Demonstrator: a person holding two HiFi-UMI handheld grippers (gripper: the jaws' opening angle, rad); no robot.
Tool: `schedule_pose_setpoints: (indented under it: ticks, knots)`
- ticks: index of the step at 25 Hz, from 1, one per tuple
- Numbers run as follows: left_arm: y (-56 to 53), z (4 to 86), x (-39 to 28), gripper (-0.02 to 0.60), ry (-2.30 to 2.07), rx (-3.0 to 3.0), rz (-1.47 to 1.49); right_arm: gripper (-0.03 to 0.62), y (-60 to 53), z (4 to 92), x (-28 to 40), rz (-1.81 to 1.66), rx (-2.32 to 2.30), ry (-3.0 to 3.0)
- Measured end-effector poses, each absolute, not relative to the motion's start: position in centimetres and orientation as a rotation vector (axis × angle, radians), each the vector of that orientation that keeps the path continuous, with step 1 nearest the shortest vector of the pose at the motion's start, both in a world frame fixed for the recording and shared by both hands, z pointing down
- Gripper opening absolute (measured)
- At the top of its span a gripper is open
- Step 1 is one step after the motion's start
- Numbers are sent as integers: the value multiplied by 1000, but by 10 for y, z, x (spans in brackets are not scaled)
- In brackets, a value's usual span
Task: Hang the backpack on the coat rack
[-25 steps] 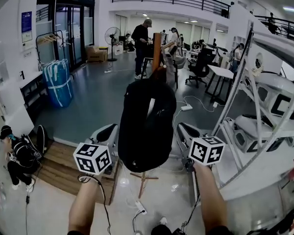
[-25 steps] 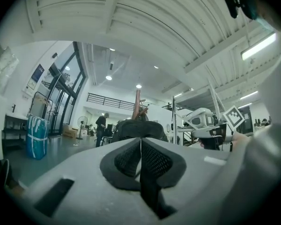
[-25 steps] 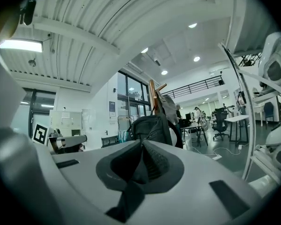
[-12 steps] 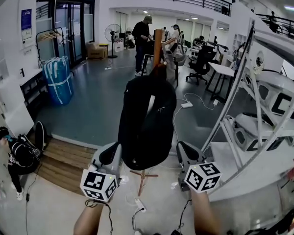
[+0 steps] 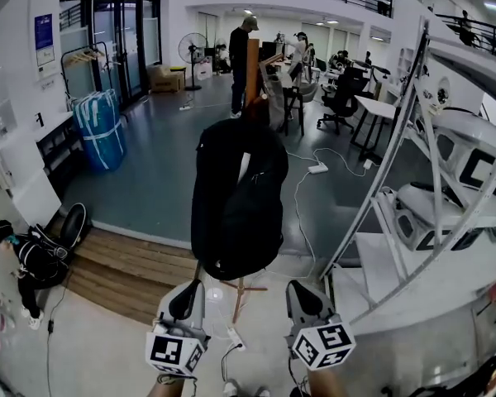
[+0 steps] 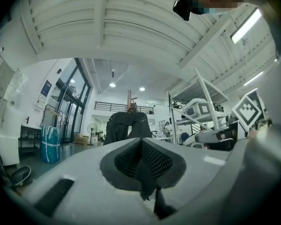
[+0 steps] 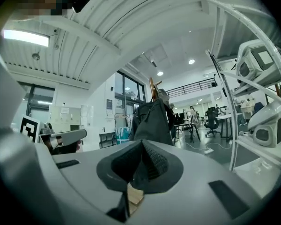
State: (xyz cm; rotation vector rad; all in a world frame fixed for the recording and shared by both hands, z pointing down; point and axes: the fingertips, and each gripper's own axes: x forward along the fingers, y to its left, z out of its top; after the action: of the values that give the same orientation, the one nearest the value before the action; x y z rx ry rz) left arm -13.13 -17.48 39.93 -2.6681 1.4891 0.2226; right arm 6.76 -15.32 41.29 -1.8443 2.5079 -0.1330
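The black backpack (image 5: 236, 197) hangs from the top of the wooden coat rack (image 5: 252, 60), whose cross foot (image 5: 241, 290) stands on the floor below it. Both grippers are low in the head view, apart from the bag. My left gripper (image 5: 188, 298) is shut with nothing between its jaws, just below the bag's left side. My right gripper (image 5: 302, 298) is likewise shut and empty, below the bag's right side. From the left gripper (image 6: 141, 150) the backpack (image 6: 126, 125) shows ahead at a distance. The right gripper (image 7: 141, 154) also faces the hanging backpack (image 7: 152, 121).
A white metal shelving frame (image 5: 397, 164) rises close on the right. Cables and a power strip (image 5: 233, 337) lie by the rack's foot. A wooden platform (image 5: 124, 267) and a crouching person (image 5: 33, 259) are at left, a blue wrapped bundle (image 5: 99, 131) farther back. People stand at desks behind.
Both grippers have drawn back and down toward the picture's lower edge, away from the backpack. The backpack stays hanging on the rack.
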Motion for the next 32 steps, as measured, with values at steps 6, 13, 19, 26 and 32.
schedule_pose_setpoints:
  ticks: [6,13,19,26,32]
  knots:
    - [-155,426,-128,20,1552,-2680,156,15,-125,432,72,-158,-1852,2504]
    - [-142,444,-120,20,1570,-2704,125,12,-112,443,79,-176,-1837,2501]
    - [-140,446,-117,20,1574,-2713,133,12,-111,444,77,-170,-1834,2515]
    - [-141,448,-114,20,1568,-2722,130,12,-111,447,76,-173,-1832,2540]
    - [-141,447,-107,20,1566,-2723,134,11,-111,446,78,-172,-1808,2551]
